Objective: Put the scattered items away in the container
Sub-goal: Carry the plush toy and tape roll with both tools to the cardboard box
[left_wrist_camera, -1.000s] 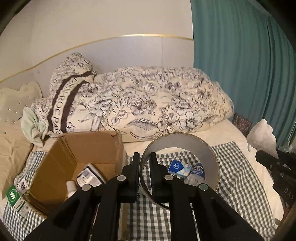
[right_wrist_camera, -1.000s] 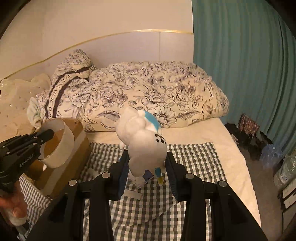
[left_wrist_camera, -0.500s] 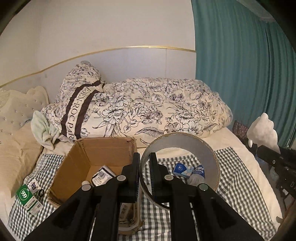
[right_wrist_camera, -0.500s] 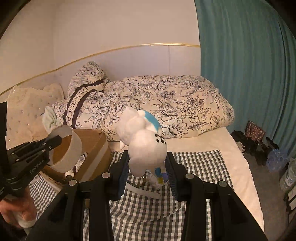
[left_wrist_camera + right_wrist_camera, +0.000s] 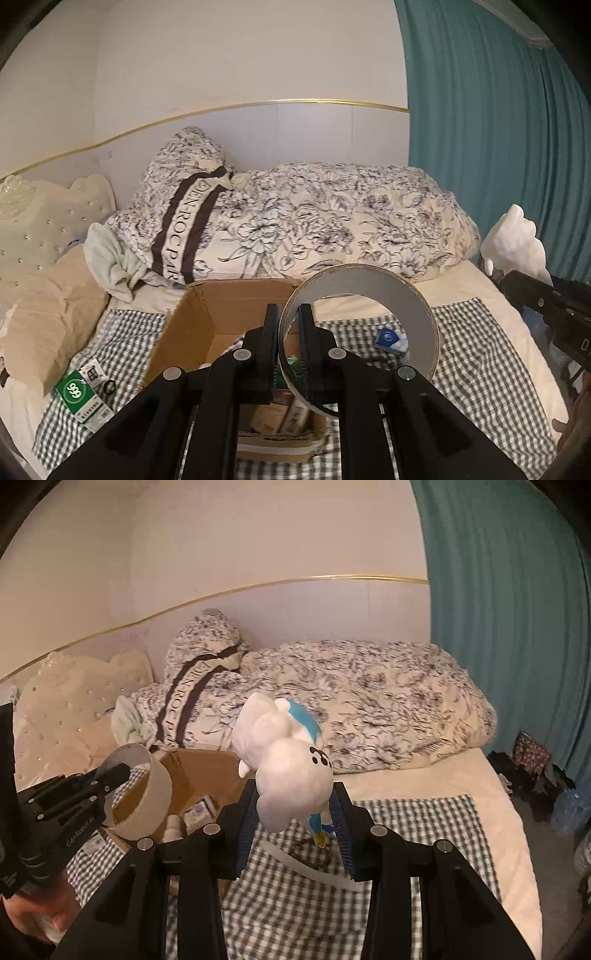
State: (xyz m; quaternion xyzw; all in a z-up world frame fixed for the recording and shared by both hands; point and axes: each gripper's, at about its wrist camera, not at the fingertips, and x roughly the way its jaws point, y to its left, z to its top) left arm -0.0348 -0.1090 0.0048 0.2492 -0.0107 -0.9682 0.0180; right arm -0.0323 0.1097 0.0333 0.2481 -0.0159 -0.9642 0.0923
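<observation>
My left gripper (image 5: 288, 347) was pinched nearly closed on the wall of a wide tape roll (image 5: 360, 325), one finger inside the ring and one outside, and I held it above the open cardboard box (image 5: 192, 332) that sat on the checked cloth (image 5: 476, 373) spread over the bed. My right gripper (image 5: 295, 827) stood partly open, its two blue pads (image 5: 245, 823) pressing the sides of a white plush toy (image 5: 288, 775) with a blue patch, raised over the cloth just right of the box. A few small packets already lay in the box. A green packet (image 5: 79, 397) rested on the cloth left of it, and a small blue packet (image 5: 389, 338) showed through the ring.
</observation>
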